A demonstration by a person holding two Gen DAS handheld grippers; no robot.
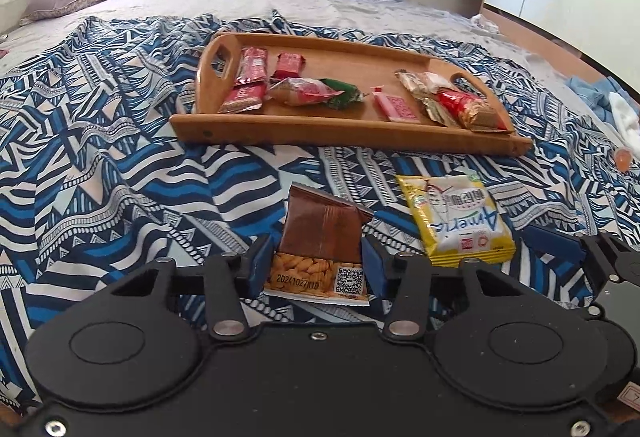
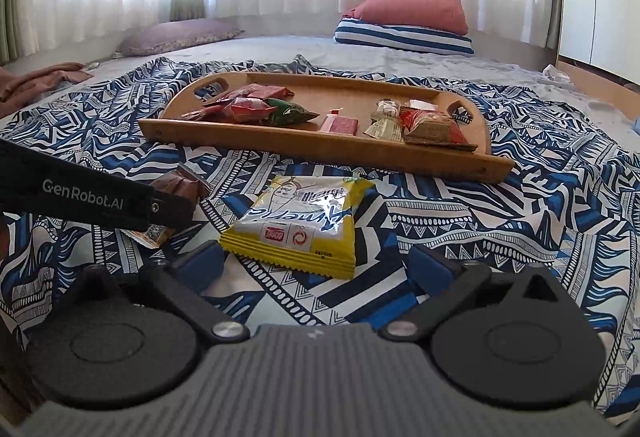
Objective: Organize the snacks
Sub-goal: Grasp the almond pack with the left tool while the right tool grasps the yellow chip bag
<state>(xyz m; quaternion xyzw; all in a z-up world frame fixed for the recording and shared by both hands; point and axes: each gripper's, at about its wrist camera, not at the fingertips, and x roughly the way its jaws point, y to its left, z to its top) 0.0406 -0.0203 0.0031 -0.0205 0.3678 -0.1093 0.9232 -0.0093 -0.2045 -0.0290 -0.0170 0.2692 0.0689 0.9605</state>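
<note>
1. My left claw [image 1: 316, 265] is clamped on a brown snack packet [image 1: 322, 233], its blue pads against both edges, the packet's near end over the patterned blue bedspread [image 1: 120, 157].
2. Just right of it, a yellow snack packet [image 2: 298, 221] lies flat on the bedspread, in front of my right claw [image 2: 316, 265], whose blue fingers stand wide apart and grip nothing.
3. Beyond both, a wooden tray [image 1: 348, 129] sits on the bed, holding red-wrapped snacks [image 1: 250, 77] at its left end, a green one beside them, a pink packet mid-tray and gold-and-red wrappers [image 1: 464, 105] at its right.
</note>
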